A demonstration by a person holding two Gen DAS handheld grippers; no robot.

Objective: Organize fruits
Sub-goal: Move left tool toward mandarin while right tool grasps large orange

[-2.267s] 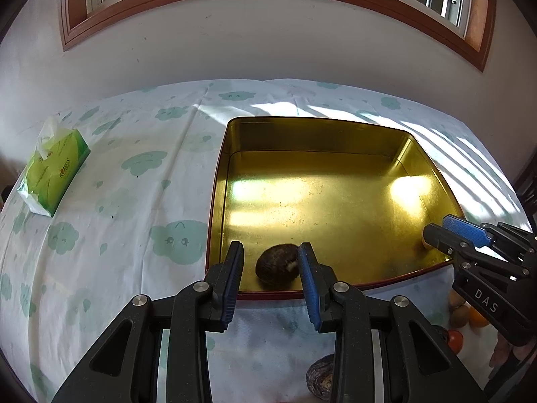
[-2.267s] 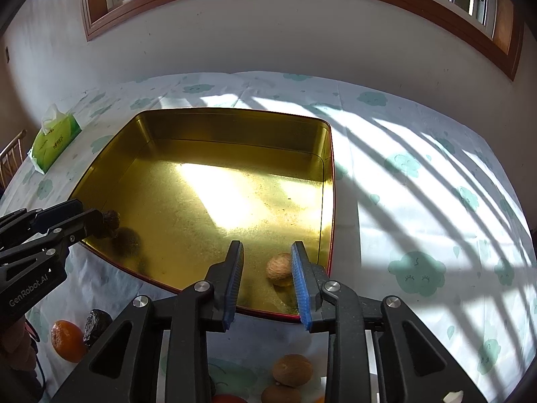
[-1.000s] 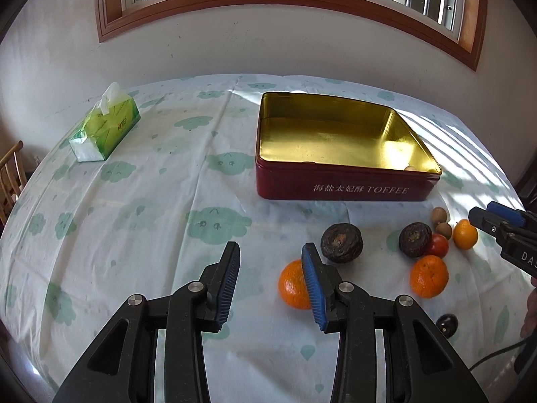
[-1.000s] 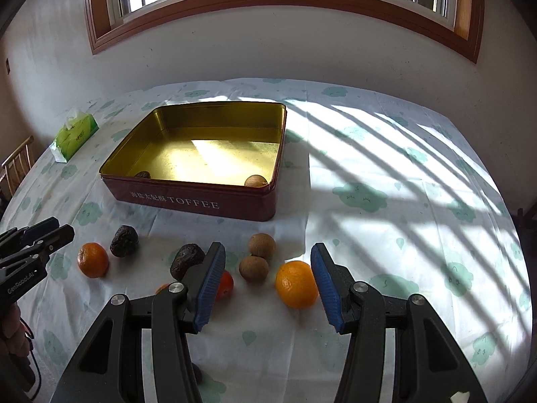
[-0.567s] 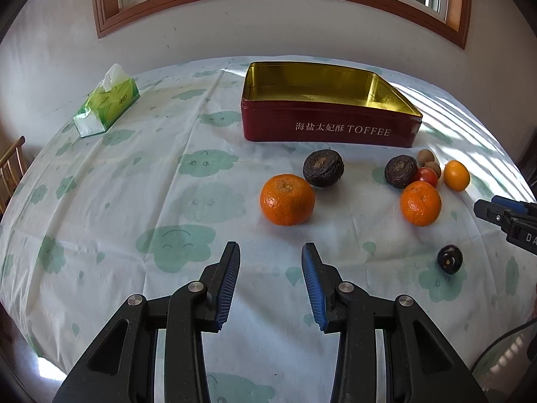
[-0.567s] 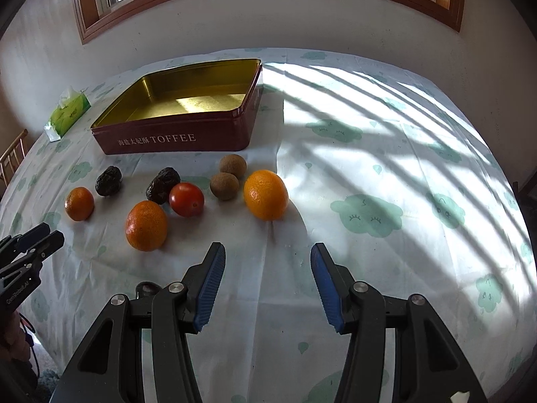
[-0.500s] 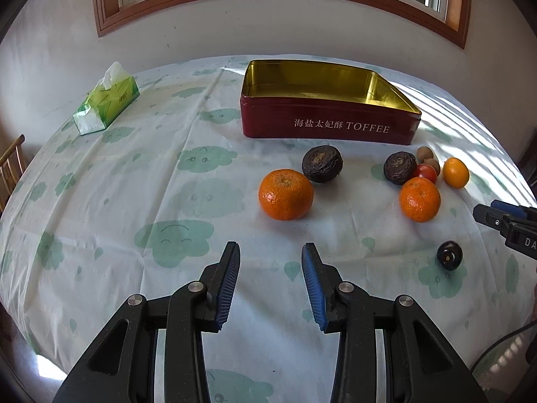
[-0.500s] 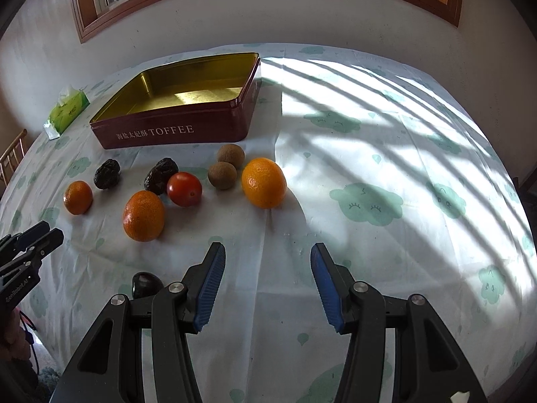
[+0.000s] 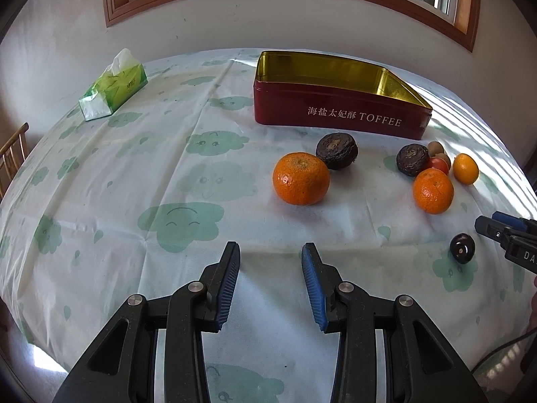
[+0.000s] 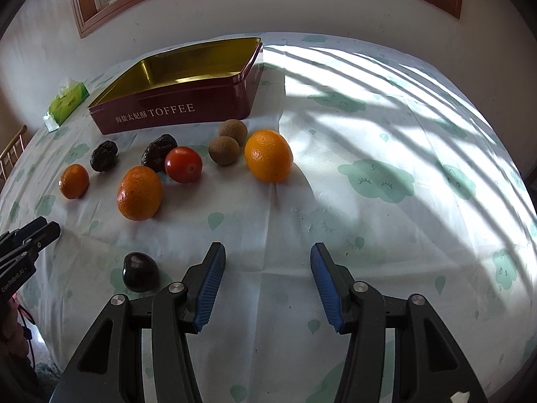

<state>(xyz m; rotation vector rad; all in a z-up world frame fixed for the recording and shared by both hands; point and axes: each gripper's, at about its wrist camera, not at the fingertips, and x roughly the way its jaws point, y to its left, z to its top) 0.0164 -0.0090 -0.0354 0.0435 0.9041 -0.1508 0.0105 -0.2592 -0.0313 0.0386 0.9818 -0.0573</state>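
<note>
A red toffee tin (image 9: 335,117) with a gold inside stands at the back; its wall hides what lies in it. In front lie loose fruits: a mandarin (image 9: 301,178), two dark wrinkled fruits (image 9: 337,146), a tomato (image 10: 183,164), two brown longans (image 10: 224,150), a large orange (image 10: 268,155), another mandarin (image 10: 139,192) and a small dark plum (image 10: 140,271). My left gripper (image 9: 270,255) hangs open and empty, short of the nearest mandarin. My right gripper (image 10: 267,255) is open wider, empty, short of the large orange, with the plum beside its left finger.
A green tissue pack (image 9: 114,85) lies at the far left of the cloud-print tablecloth (image 9: 134,184). A wooden chair (image 9: 11,158) stands past the table's left edge. A white wall and a window run behind the table.
Both grippers have drawn back from the tin and sunk towards the table, so the loose fruits now lie ahead of them. Since a second ago the jaw openings look unchanged.
</note>
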